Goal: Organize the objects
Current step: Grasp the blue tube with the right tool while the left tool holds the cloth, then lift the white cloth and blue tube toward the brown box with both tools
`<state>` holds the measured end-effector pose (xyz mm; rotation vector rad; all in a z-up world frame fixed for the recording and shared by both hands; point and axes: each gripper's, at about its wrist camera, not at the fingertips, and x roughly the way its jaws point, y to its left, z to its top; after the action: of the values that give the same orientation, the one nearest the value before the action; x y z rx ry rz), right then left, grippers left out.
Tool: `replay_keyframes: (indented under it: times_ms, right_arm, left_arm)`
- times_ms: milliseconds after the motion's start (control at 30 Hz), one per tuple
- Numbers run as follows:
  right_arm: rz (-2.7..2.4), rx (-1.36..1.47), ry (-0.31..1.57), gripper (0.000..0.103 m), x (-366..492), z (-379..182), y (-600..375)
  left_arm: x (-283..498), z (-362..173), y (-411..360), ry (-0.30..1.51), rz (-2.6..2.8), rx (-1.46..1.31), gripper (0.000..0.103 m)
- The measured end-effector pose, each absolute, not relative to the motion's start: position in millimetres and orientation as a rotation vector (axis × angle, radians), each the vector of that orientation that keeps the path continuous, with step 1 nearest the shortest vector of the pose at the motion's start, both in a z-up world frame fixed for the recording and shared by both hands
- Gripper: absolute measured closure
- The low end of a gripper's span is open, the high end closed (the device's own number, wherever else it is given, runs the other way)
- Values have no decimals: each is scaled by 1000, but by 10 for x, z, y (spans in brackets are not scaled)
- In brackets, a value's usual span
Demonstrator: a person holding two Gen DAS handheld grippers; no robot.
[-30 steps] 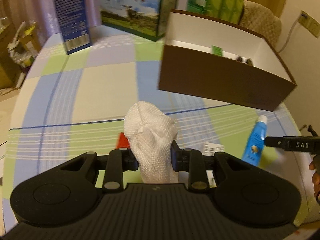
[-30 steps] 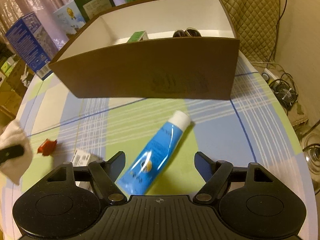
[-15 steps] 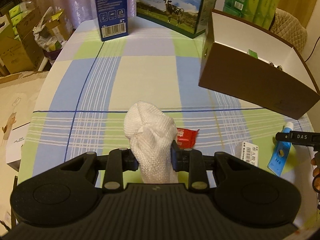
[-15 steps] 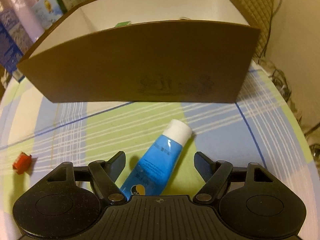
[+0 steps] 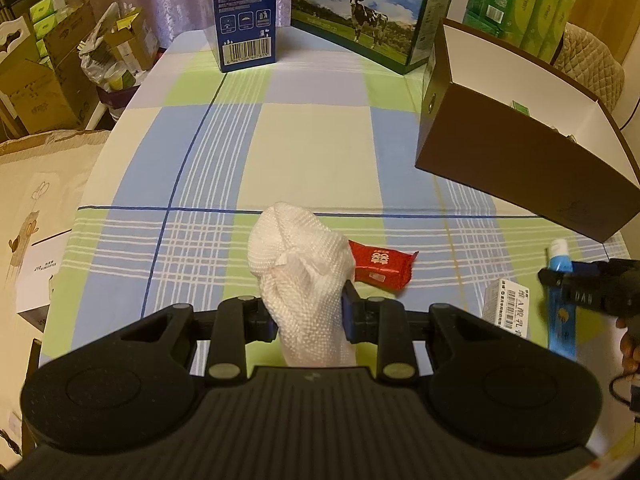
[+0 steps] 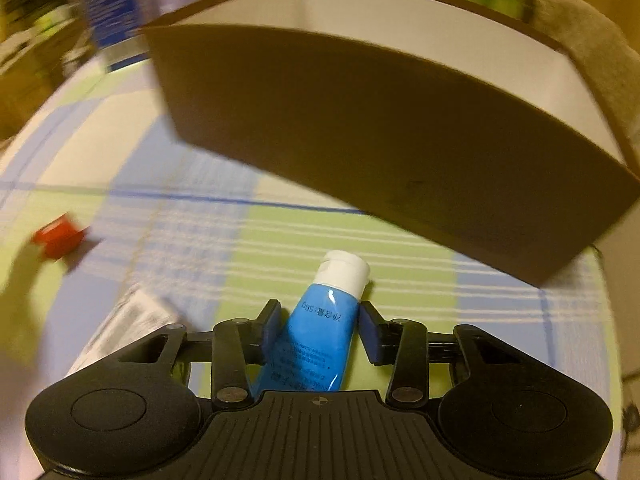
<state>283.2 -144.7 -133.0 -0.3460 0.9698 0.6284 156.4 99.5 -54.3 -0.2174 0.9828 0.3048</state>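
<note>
Left wrist: left hand-held gripper (image 5: 308, 314) clamped on white cloth (image 5: 300, 276), held above bench (image 5: 312, 148). Red packet (image 5: 382, 266) seen just beyond; brown box (image 5: 516, 164) at right.

Right wrist: right hand-held gripper (image 6: 320, 330) straddling blue tube (image 6: 316, 332) on bench, fingers (image 6: 270, 330) nearly touching, contact unclear. Box behind.

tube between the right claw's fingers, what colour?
Blue tube with a white cap. Clearest in the right wrist view.

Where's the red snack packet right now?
In the left wrist view, the red snack packet lies on the checked tablecloth, just right of the white cloth in the left gripper.
</note>
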Motion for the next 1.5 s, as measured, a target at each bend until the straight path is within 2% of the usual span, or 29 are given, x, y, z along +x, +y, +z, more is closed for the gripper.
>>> replay_keyframes:
  times_ms: [200,600,767,1000,1100,1167,1500]
  right_arm:
    - [807,-424,923,64,2545,-1347,-1443]
    - [733,-397,937,64,2322,-1349,-1552]
    - [709,-385,936,58,2277,-1347,-1588]
    - [690,-378,939,58,2278,-1340,-1584]
    - [680,-374,938,59,2291,-1343,-1562]
    - [683,-373,936,66,2295,-1342,-1549]
    - [681,-379,945,67,2298,-1339,-1524]
  left_arm:
    - [1563,-554,987,986,296,-218,78]
    - [1554,-593,928,996,276,-216,78]
    - [1516,-611,909,1001,272,-218,78]
    - [1492,-667,899,1017,270,-224,78]
    - [1489,-667,897,1017,270,-223,78]
    - [1483,-674,900,1017,272,-223,78]
    - [1429,-686,912,1016,274,-225,78]
